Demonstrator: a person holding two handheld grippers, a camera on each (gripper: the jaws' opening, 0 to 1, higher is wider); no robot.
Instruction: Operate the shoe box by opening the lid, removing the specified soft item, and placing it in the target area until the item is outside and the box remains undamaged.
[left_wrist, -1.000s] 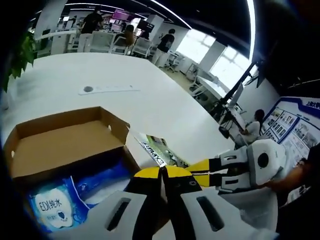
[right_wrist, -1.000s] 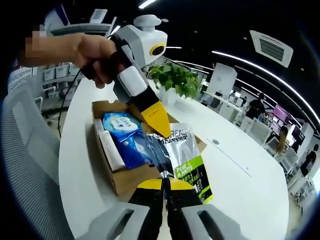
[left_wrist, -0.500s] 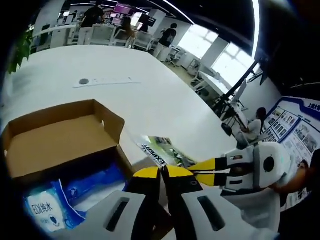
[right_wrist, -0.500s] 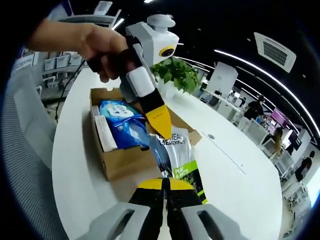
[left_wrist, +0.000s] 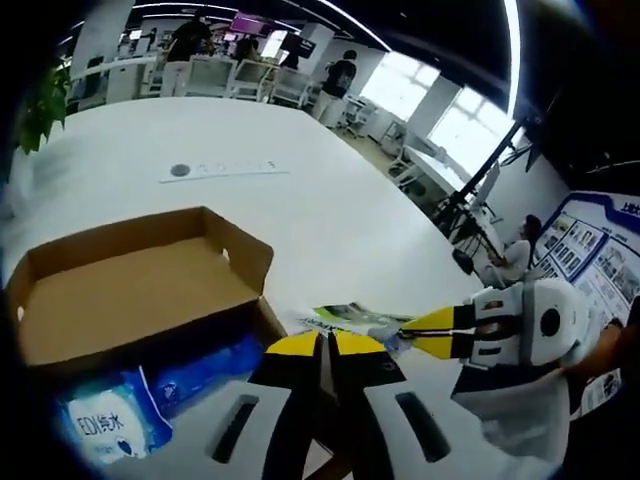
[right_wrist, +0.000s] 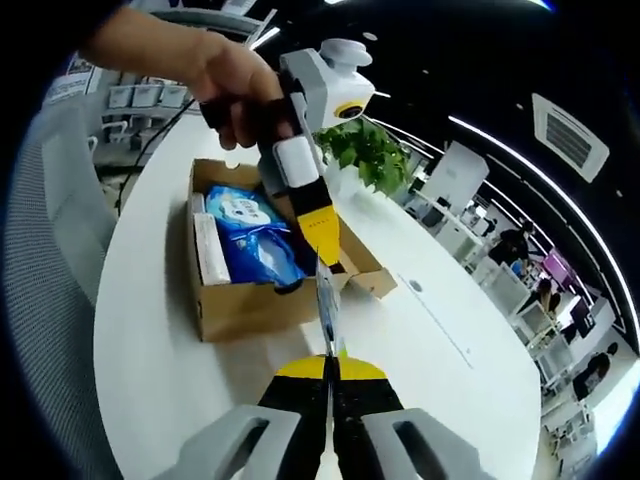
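1. We see both grippers clamped on one flat green pouch (right_wrist: 325, 305), held in the air beside the open shoe box (right_wrist: 240, 305) (seen edge-on).
2. Right gripper (right_wrist: 331, 357) pinches its near end.
3. Left gripper (right_wrist: 326, 250) pinches its far end.
4. Blue wipes packs (right_wrist: 250, 240) lie inside the box on the white table (right_wrist: 150, 380).
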